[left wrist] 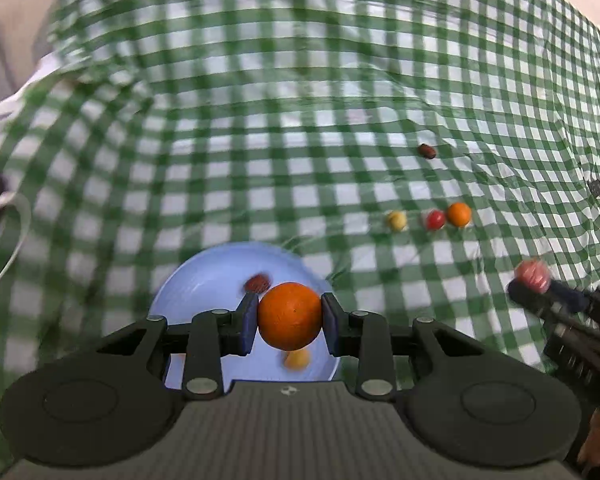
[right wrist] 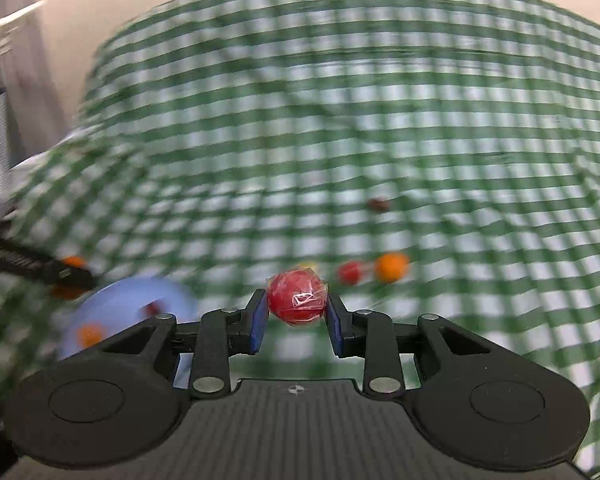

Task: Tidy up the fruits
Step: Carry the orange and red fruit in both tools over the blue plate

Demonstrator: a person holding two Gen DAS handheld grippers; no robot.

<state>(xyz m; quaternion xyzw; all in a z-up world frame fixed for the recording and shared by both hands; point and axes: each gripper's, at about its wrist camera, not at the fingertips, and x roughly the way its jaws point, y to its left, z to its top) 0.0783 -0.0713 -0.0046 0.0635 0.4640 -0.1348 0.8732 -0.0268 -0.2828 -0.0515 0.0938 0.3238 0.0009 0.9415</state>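
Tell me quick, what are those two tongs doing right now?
Left tongs: closed on an orange fruit, above the blue plate.
Right tongs: closed on a red wrapped fruit, over the checkered cloth.

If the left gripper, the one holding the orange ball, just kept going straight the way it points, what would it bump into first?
Most likely the pale blue plate. The left gripper holds the orange fruit right over it, with a dark red fruit lying just ahead in the plate. Depth is hard to judge, so it might pass above onto the checked cloth.

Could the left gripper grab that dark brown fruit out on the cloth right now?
Probably not: the left gripper is shut on an orange fruit over the blue plate; the brown fruit lies unobstructed on the cloth.
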